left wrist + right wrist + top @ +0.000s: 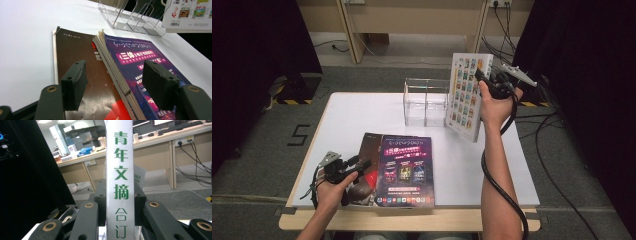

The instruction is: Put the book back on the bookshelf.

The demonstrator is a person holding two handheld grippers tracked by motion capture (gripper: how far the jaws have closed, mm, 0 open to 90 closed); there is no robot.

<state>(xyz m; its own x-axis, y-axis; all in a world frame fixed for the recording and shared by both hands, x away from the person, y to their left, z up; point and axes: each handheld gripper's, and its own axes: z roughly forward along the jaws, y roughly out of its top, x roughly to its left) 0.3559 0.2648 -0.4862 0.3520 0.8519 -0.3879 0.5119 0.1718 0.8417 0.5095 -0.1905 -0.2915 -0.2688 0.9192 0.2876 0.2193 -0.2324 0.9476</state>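
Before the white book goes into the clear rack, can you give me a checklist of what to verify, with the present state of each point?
1. Right tongs grip the white book by its spine: ok, both pads press on it.
2. Book lifted off the table: ok, it hangs tilted beside the clear rack.
3. Rack slots free: ok, nothing stands in them.
4. Book lined up with a slot: not ok, it is to the right of the rack.
5. Left tongs out of the way: ok, open over the purple magazine and brown book.
6. Rack fixed to the table: cannot tell.
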